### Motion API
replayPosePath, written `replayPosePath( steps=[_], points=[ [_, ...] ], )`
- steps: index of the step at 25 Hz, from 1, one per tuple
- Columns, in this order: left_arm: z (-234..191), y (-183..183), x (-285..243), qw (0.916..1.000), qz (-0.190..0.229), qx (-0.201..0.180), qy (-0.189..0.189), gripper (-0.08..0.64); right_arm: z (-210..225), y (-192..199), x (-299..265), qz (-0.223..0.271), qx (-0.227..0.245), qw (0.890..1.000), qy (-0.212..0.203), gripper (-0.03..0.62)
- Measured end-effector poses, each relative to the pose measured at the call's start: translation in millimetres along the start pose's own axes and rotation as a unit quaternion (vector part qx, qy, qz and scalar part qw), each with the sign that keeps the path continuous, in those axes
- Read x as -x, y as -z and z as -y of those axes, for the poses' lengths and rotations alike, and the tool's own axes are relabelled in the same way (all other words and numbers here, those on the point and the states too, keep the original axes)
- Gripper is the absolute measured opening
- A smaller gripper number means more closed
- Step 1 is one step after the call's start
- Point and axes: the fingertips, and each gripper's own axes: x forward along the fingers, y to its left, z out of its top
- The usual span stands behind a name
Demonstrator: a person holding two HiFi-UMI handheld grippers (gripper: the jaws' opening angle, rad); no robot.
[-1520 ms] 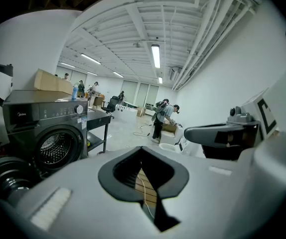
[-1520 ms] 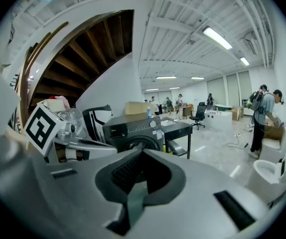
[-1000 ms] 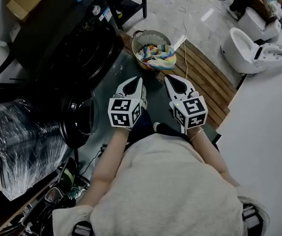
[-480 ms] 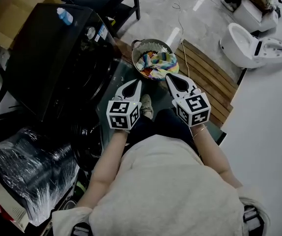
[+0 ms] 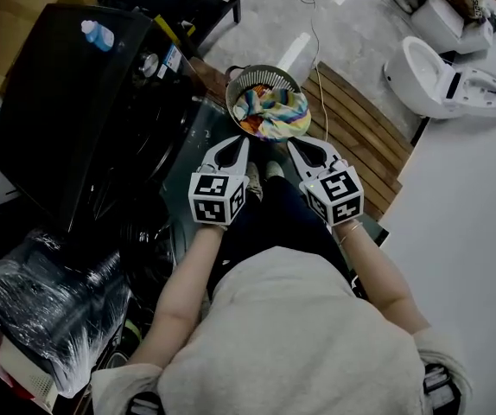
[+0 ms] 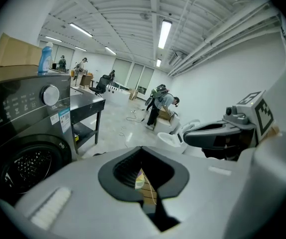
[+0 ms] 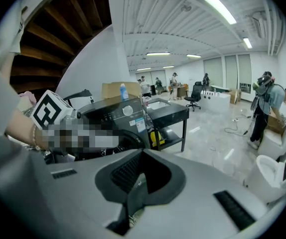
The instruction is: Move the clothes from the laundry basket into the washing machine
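bottle [image 5: 97,35] atop washing machine [image 5: 75,119]; toilet [image 5: 442,80] and wooden slats [image 5: 360,137] beside laundry basket [image 5: 241,83].

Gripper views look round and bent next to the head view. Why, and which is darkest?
Left gripper view: wide-angle bulge bends straight lines, corners go black, the ceiling strip light glares. Right gripper view: same bulge, brightly lit. Head view: straight-lined but dimmest; the black front-loading washing machine loses detail.

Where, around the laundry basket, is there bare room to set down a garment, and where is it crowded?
Free: the wooden slats between the laundry basket and the toilet; the grey floor beyond the basket, crossed by a cable; the top of the washing machine, apart from a blue bottle. Crowded: lower left, by the plastic-wrapped bundle.
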Motion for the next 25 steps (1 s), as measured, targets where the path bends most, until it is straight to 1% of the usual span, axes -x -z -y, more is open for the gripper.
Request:
replayPosePath(
  steps=[3,5,9,12,16,20,23,25],
  points=[
    [0,9,-17,0.9999,-0.011,0.006,-0.006,0.009,15,6,-10,-0.012,-0.005,1.0,0.001,0.008],
    [-5,21,-32,0.9997,-0.021,0.01,-0.011,0.009,23,13,-22,-0.02,-0.009,1.0,-0.008,0.008],
    [-25,58,-60,0.9976,-0.041,0.045,-0.033,0.009,30,44,-52,-0.054,-0.001,0.998,-0.041,0.008],
    [-30,89,-78,0.9962,-0.061,0.054,-0.032,0.009,40,76,-72,-0.08,-0.012,0.996,-0.047,0.008],
    [-39,124,-116,0.9948,-0.076,0.062,-0.025,0.009,74,116,-103,-0.1,-0.032,0.994,-0.028,0.008],
    [-54,156,-147,0.9925,-0.084,0.084,-0.03,0.009,93,161,-139,-0.112,-0.073,0.99,-0.037,0.008],
    [-63,181,-170,0.9899,-0.088,0.106,-0.033,0.009,107,198,-167,-0.124,-0.088,0.988,-0.037,0.008],
    [-66,200,-185,0.9886,-0.095,0.113,-0.028,0.009,116,221,-186,-0.134,-0.087,0.987,-0.034,0.009]
  ],
)
